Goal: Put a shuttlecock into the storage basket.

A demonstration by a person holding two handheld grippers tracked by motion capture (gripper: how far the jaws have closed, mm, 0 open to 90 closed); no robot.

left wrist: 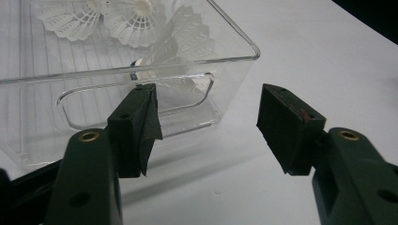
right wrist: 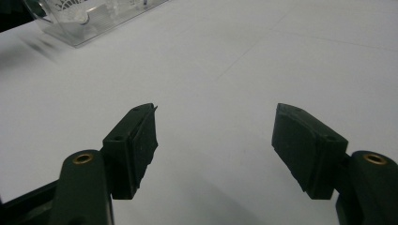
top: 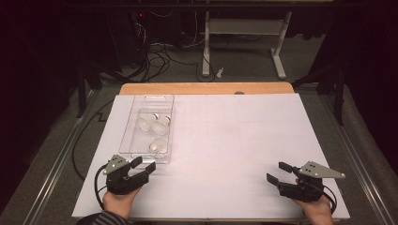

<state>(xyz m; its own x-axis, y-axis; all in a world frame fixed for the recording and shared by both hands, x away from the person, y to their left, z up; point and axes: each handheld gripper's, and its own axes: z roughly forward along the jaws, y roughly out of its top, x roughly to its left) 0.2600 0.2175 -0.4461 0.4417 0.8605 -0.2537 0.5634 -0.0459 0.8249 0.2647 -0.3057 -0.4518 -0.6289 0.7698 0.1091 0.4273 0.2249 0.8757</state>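
Observation:
A clear plastic bin (top: pixel 129 132) lies on the white sheet at the table's left, and three white shuttlecocks (top: pixel 159 125) rest inside it. In the left gripper view the bin's near wall (left wrist: pixel 42 122) with its handle cut-out stands just beyond the jaws, shuttlecocks (left wrist: pixel 136 21) behind it. My left gripper (top: pixel 143 165) sits open at the bin's near end, nothing between its pads (left wrist: pixel 209 126). My right gripper (top: pixel 279 172) rests open near the front right of the sheet, far from the bin, and its jaws (right wrist: pixel 213 140) are wide over bare paper.
The white sheet (top: pixel 234 140) covers most of the wooden table (top: pixel 206 88). A corner of the bin (right wrist: pixel 75 21) appears far off in the right gripper view. Behind the table are a desk frame (top: pixel 244 42) and cables on the floor.

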